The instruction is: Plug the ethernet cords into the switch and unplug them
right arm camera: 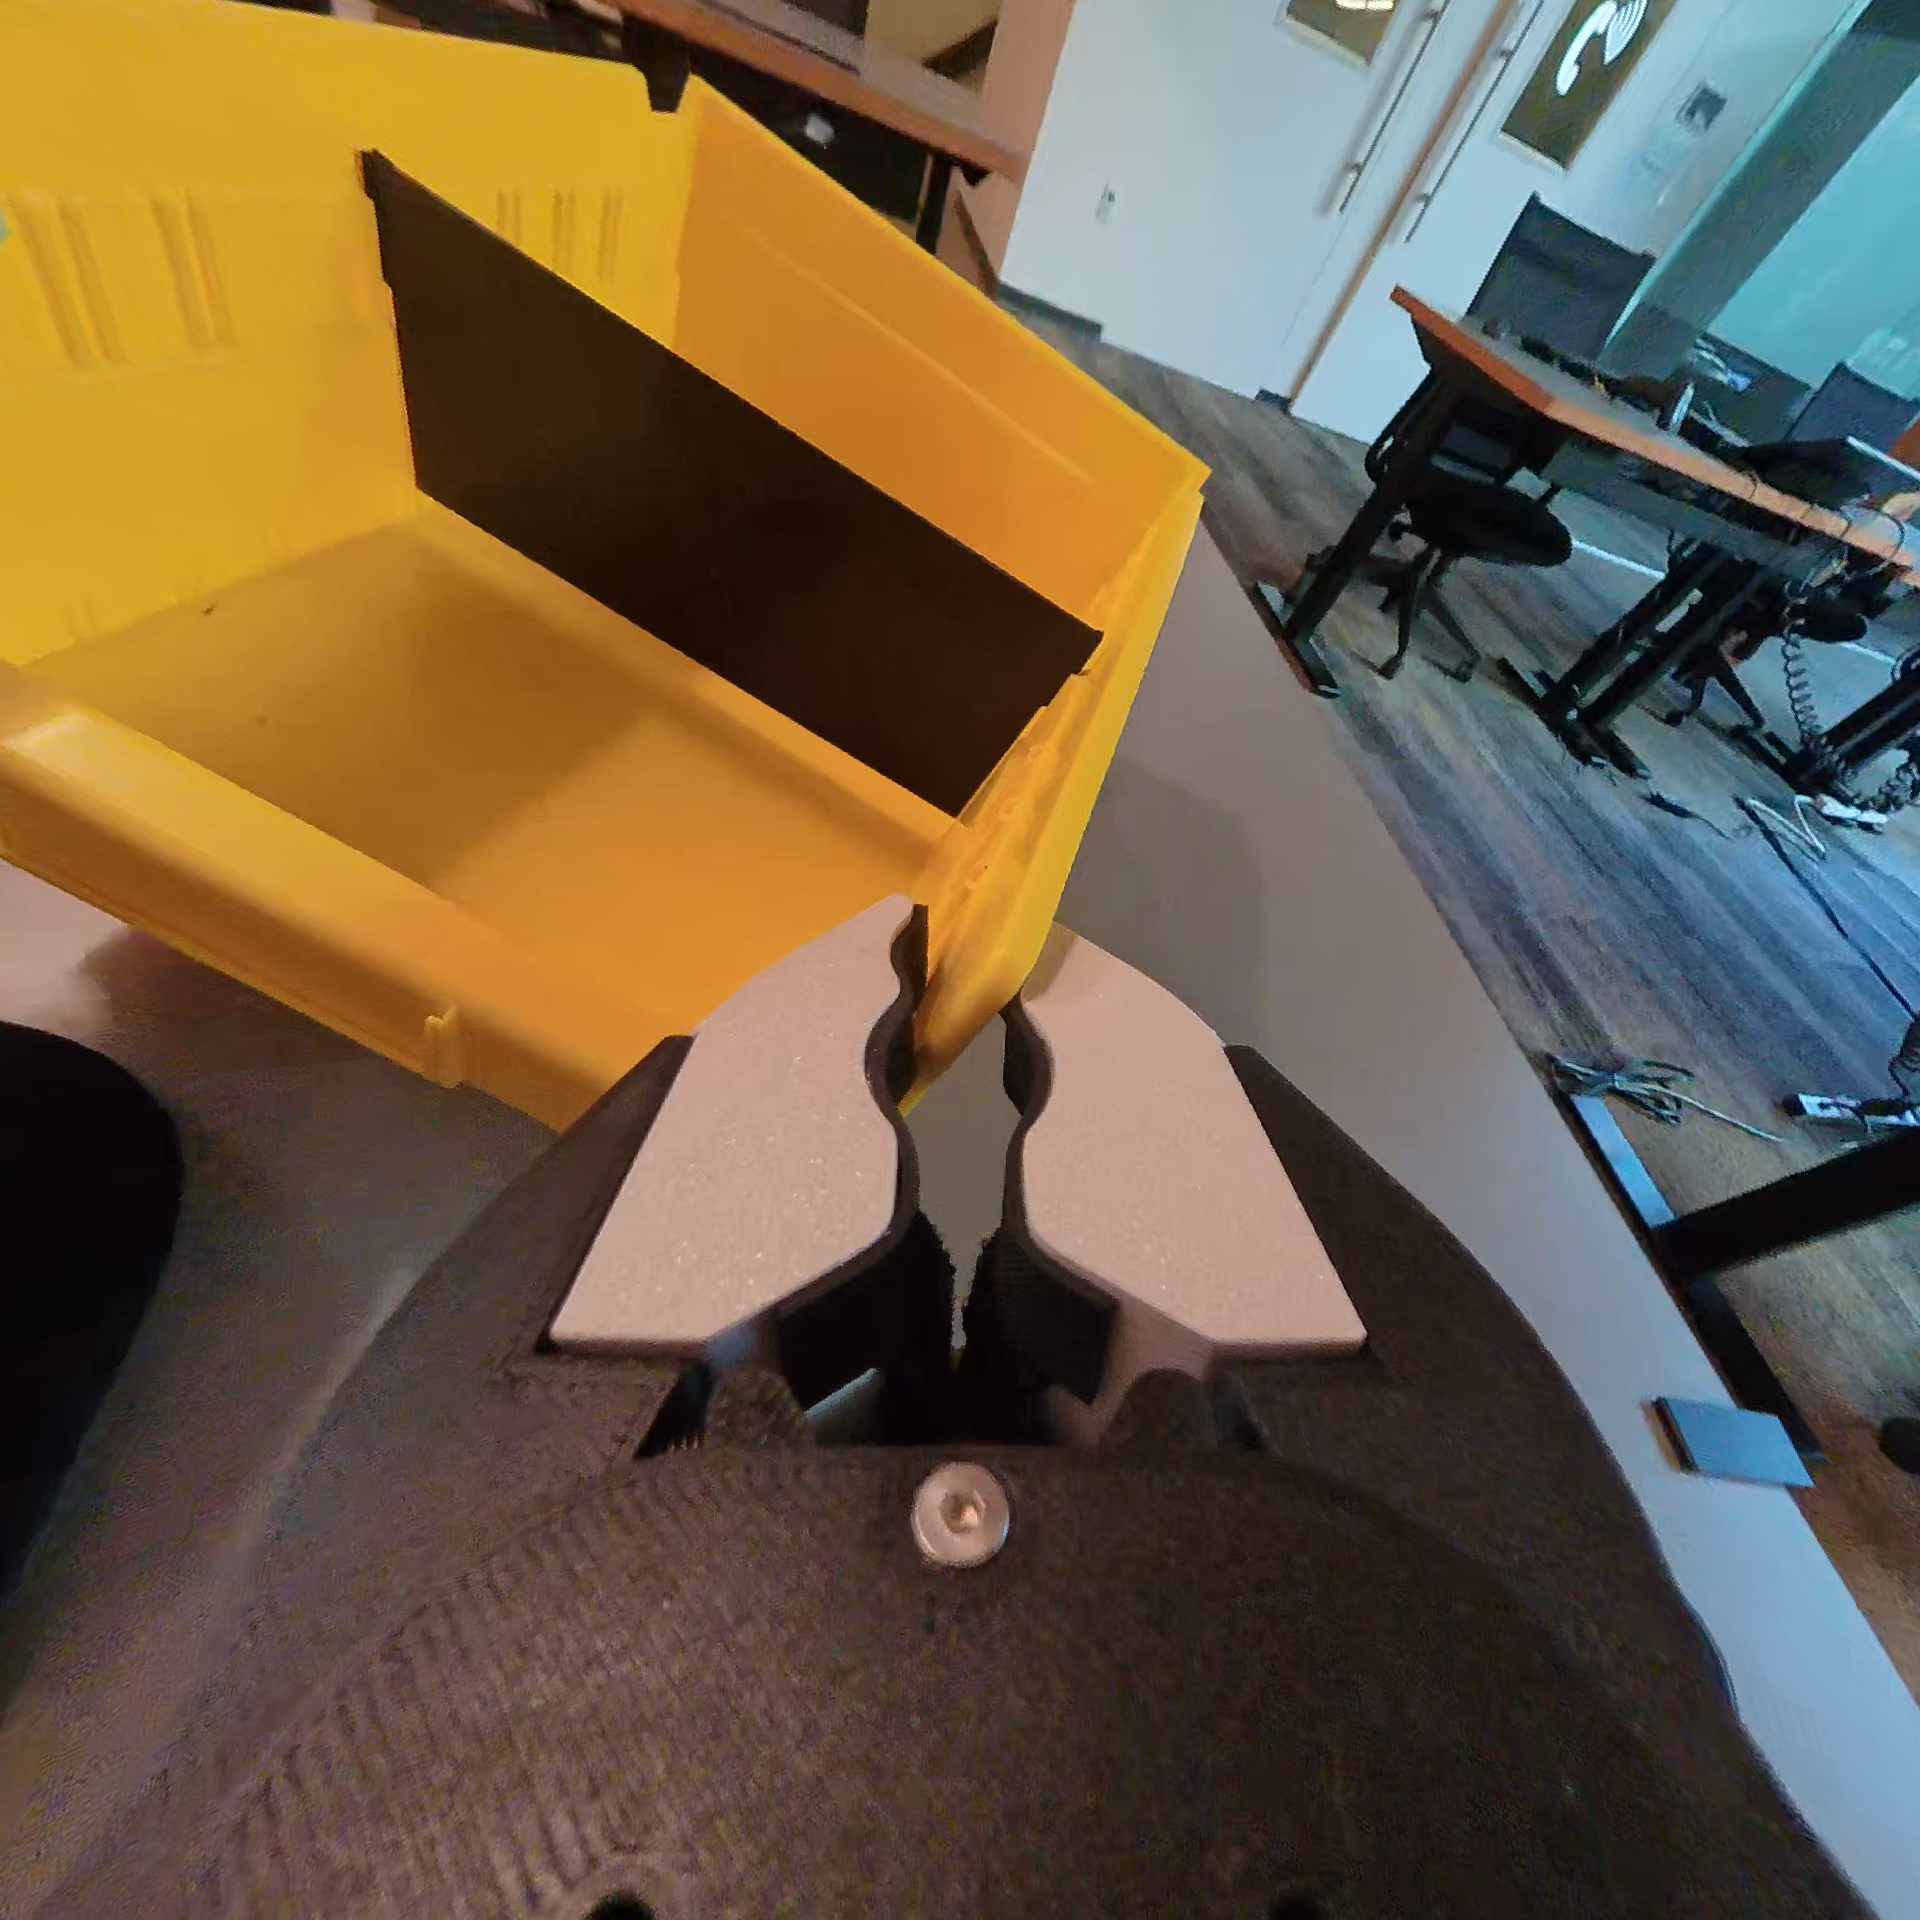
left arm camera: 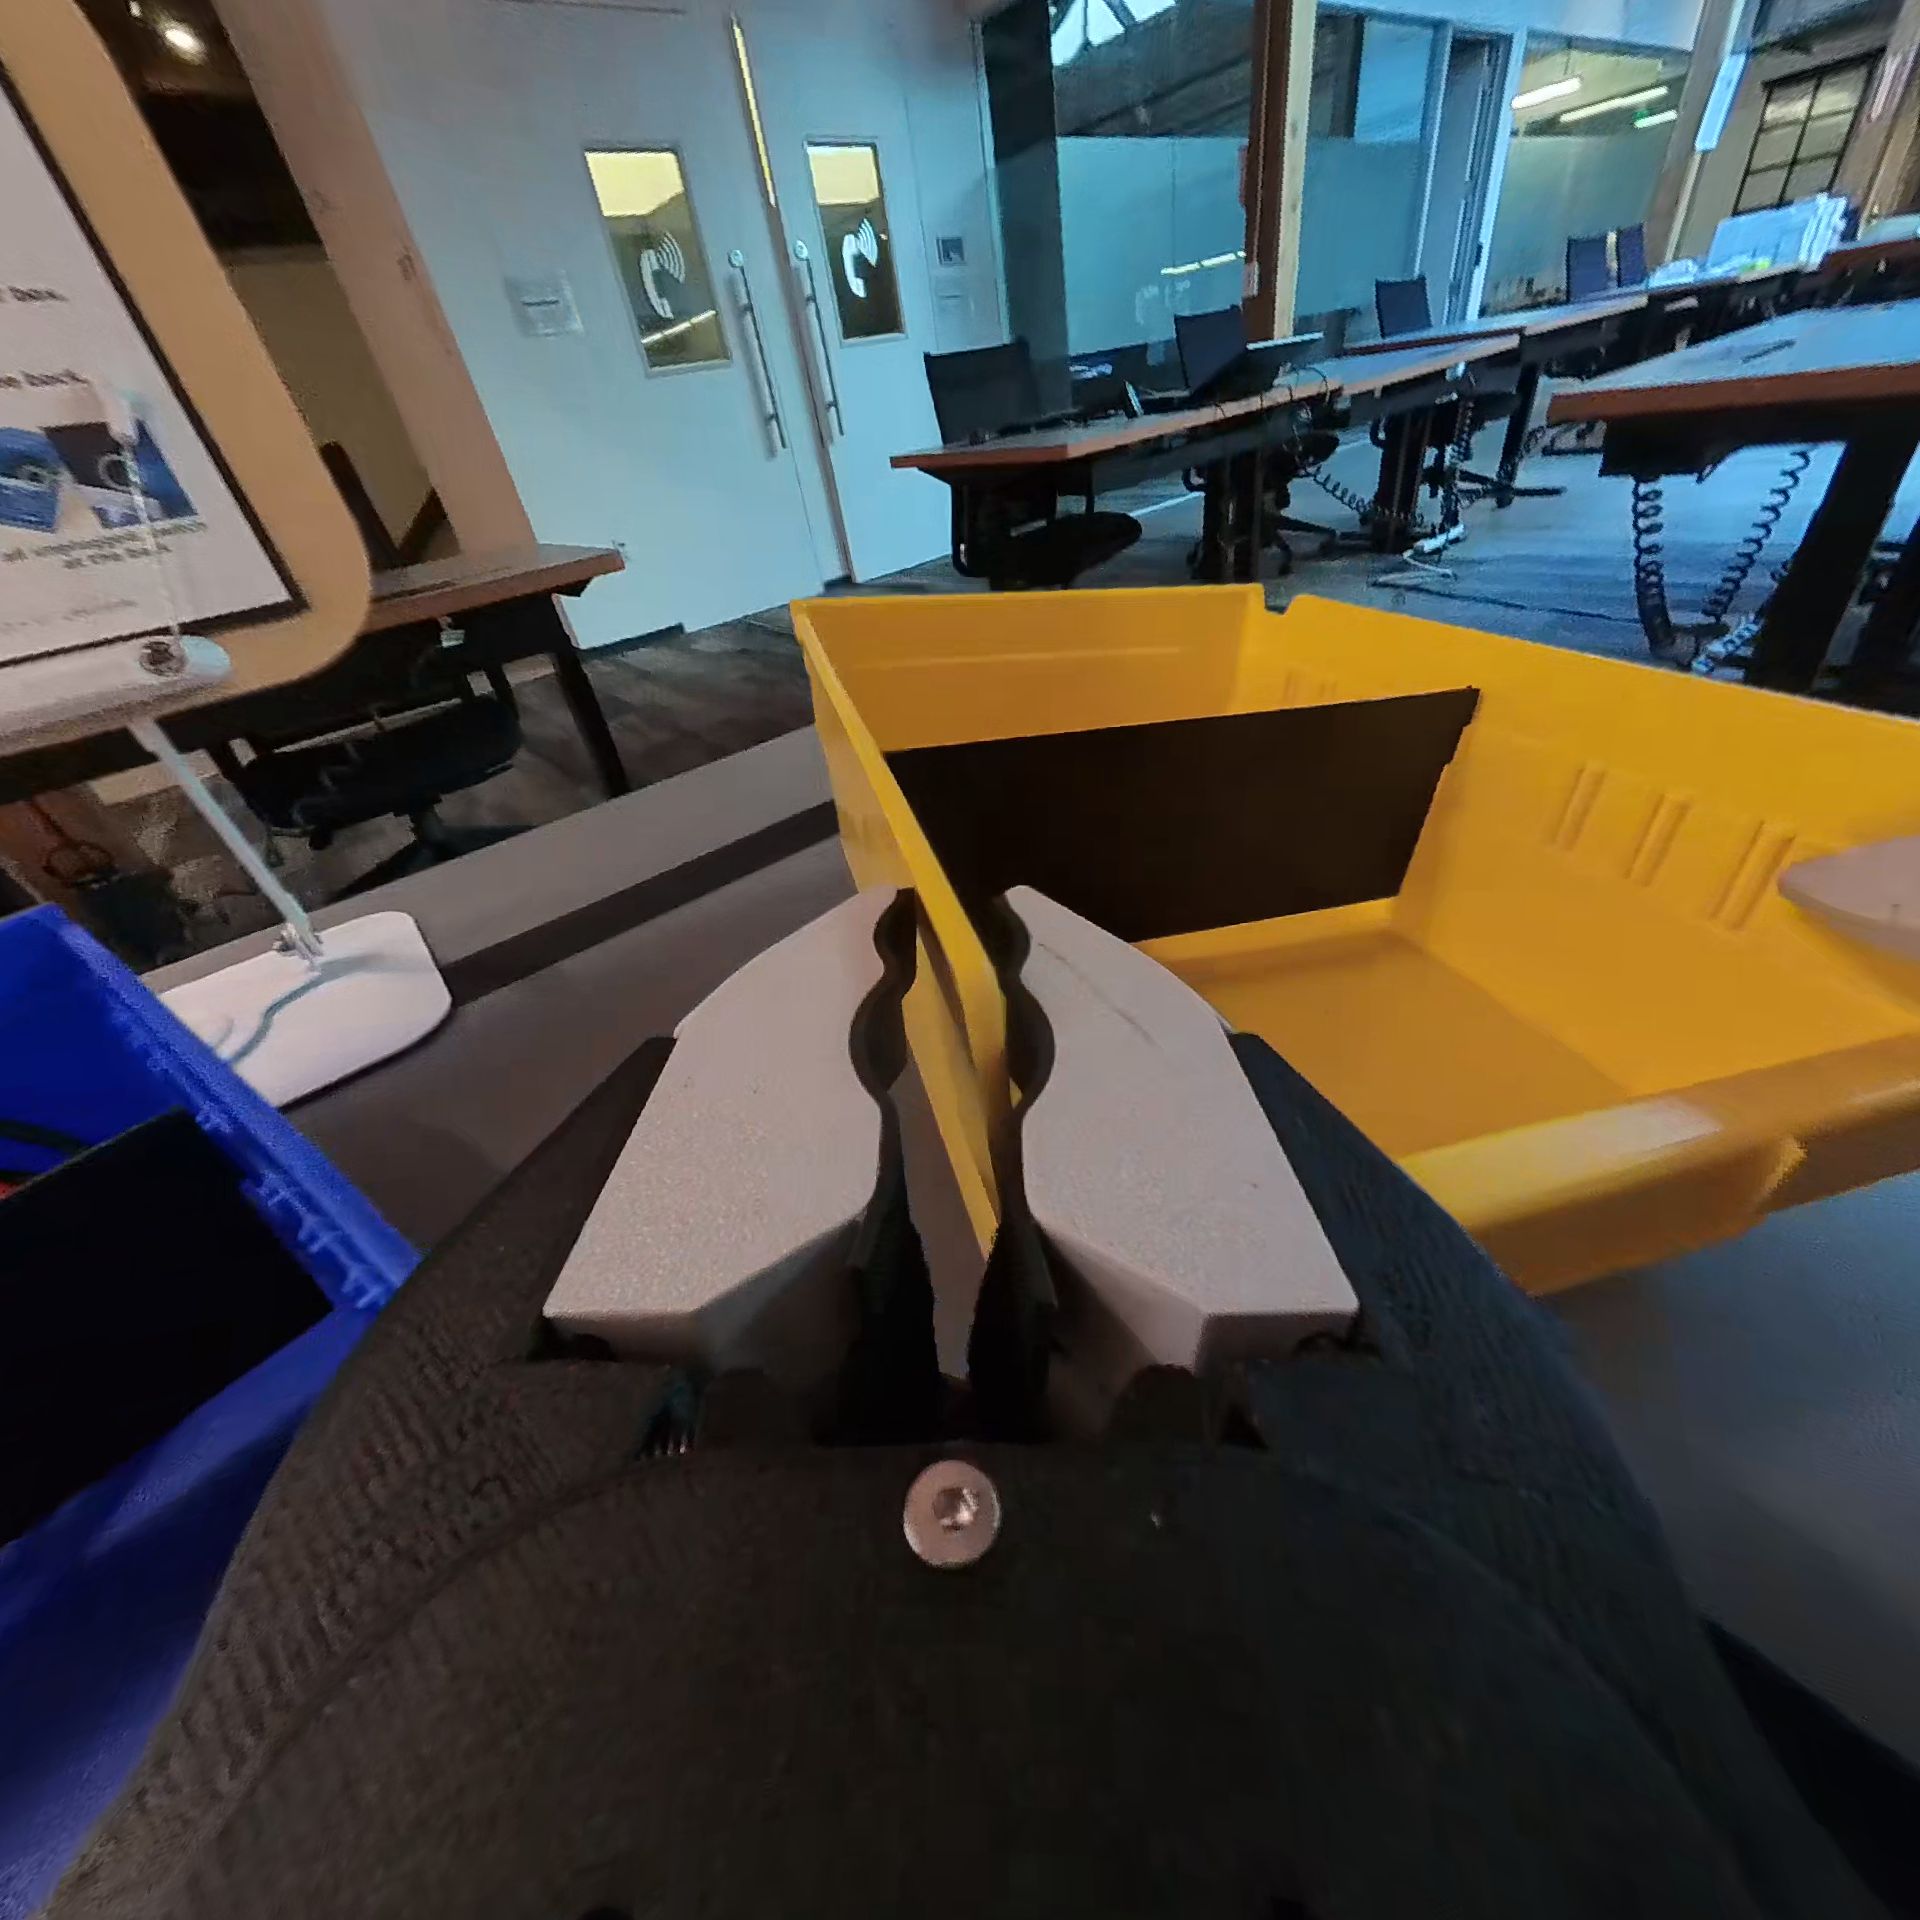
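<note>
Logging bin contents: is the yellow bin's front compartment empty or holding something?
Empty: both views show only bare floor in the yellow bin before its black divider.

**Non-Task Items in View**

A yellow bin (left arm camera: 1455, 1060) sits on the grey table (left arm camera: 1714, 1403), its interior bare. A black divider (left arm camera: 1174, 821) stands upright across the bin, from wall to wall. In the left wrist view, a blue bin (left arm camera: 125, 1247) with a black insert occupies 8 o'clock. A white stand base (left arm camera: 312, 997) at 9 o'clock supports a framed sign (left arm camera: 94, 436) at 10 o'clock. Two white doors (left arm camera: 727, 343) with glass panels stand at 12 o'clock. Rows of wood-topped desks (left arm camera: 1299, 405) and dark chairs (left arm camera: 997, 457) extend from 1 to 2 o'clock.
</note>
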The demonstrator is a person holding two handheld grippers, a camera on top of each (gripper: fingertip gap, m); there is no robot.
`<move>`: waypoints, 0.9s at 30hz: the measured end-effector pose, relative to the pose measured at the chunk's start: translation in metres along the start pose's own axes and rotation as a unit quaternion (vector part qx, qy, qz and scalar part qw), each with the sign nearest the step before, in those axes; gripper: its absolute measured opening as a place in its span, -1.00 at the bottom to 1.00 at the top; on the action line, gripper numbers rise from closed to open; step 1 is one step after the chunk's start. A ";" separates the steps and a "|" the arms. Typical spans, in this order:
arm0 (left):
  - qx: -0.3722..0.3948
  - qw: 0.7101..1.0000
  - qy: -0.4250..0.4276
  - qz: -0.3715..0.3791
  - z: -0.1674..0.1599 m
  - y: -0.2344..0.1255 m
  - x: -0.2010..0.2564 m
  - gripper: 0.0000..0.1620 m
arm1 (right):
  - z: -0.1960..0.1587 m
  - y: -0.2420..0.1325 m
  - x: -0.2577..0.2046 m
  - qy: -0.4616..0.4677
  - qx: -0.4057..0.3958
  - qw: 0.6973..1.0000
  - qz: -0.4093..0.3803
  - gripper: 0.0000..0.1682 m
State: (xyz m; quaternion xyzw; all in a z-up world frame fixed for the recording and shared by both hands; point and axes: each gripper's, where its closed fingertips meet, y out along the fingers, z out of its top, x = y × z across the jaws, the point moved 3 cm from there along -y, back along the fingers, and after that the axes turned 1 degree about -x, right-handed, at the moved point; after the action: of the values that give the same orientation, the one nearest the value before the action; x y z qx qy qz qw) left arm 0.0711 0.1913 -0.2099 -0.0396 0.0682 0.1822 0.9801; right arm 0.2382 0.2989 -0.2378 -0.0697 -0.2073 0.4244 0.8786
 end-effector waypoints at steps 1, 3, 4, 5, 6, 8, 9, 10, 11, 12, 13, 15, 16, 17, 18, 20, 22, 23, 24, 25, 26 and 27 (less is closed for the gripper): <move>-0.004 1.000 0.004 -0.006 -0.004 0.002 0.003 -0.81 | -0.004 0.002 0.002 0.002 -0.005 1.000 -0.002 -0.86; -0.005 1.000 0.010 -0.020 -0.010 0.003 0.007 -0.76 | -0.008 0.005 0.005 0.008 -0.007 1.000 -0.004 -0.87; -0.003 0.999 0.016 -0.028 -0.013 0.003 0.010 -0.73 | -0.009 0.006 0.007 0.010 -0.007 1.000 -0.003 -0.87; -0.008 0.999 0.022 -0.034 -0.016 0.004 0.012 -0.70 | -0.010 0.007 0.009 0.012 -0.011 1.000 -0.001 -0.87; -0.017 0.998 0.029 -0.044 -0.021 0.005 0.014 -0.67 | -0.012 0.008 0.011 0.012 -0.019 1.000 0.003 -0.87; -0.045 0.995 0.044 -0.076 -0.031 0.005 0.017 -0.62 | -0.017 0.012 0.013 0.014 -0.043 0.999 0.024 -0.86; -0.045 0.993 0.047 -0.096 -0.032 0.002 0.018 -0.56 | -0.017 0.012 0.012 0.023 -0.045 0.998 0.043 -0.80; -0.035 0.993 0.050 -0.105 -0.026 -0.003 0.017 -0.46 | -0.017 0.012 0.011 0.036 -0.044 0.996 0.066 -0.74; -0.026 0.991 0.063 -0.112 -0.019 -0.009 0.015 -0.39 | -0.015 0.011 0.010 0.049 -0.039 0.994 0.084 -0.56; -0.024 0.988 0.081 -0.126 -0.013 -0.017 0.013 -0.33 | -0.012 0.008 0.013 0.060 -0.031 0.994 0.086 -0.38; -0.037 0.983 0.101 -0.148 -0.009 -0.026 0.011 -0.29 | -0.007 0.004 0.017 0.064 -0.020 0.995 0.080 -0.22; -0.093 0.969 0.137 -0.183 -0.013 -0.048 0.000 -0.20 | 0.009 -0.008 0.020 0.044 0.018 0.997 0.066 -0.01; -0.117 0.963 0.155 -0.185 -0.017 -0.059 -0.011 -0.19 | 0.019 -0.015 0.018 0.020 0.042 0.997 0.064 0.03; -0.147 0.955 0.180 -0.185 -0.024 -0.069 -0.024 -0.18 | 0.029 -0.021 0.013 -0.014 0.063 0.995 0.071 0.03; -0.188 0.944 0.209 -0.174 -0.034 -0.078 -0.039 -0.17 | 0.038 -0.026 0.005 -0.052 0.075 0.992 0.084 0.01; -0.275 0.912 0.267 -0.147 -0.057 -0.094 -0.071 -0.09 | 0.046 -0.032 -0.025 -0.126 0.060 0.978 0.157 -0.19; -0.345 0.882 0.301 -0.115 -0.077 -0.106 -0.098 -0.08 | 0.044 -0.029 -0.056 -0.183 0.013 0.956 0.228 -0.17; -0.364 0.872 0.311 -0.104 -0.085 -0.110 -0.108 -0.08 | 0.040 -0.025 -0.067 -0.215 -0.017 0.944 0.249 -0.15; -0.378 0.865 0.316 -0.094 -0.090 -0.112 -0.116 -0.12 | 0.034 -0.019 -0.076 -0.249 -0.044 0.932 0.261 -0.11; -0.390 0.860 0.318 -0.084 -0.096 -0.114 -0.123 -0.16 | 0.029 -0.013 -0.083 -0.279 -0.069 0.920 0.266 -0.09; -0.404 0.853 0.322 -0.075 -0.101 -0.116 -0.131 -0.21 | 0.024 -0.007 -0.089 -0.307 -0.092 0.907 0.275 -0.07; -0.416 0.847 0.324 -0.070 -0.106 -0.118 -0.137 -0.25 | 0.018 -0.001 -0.095 -0.330 -0.111 0.894 0.282 -0.05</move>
State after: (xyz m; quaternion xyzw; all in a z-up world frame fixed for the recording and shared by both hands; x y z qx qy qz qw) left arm -0.0253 0.0224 -0.2876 -0.5050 0.2972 0.1015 0.8040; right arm 0.1791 0.2238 -0.2500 -0.0784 -0.5029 0.6268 0.5900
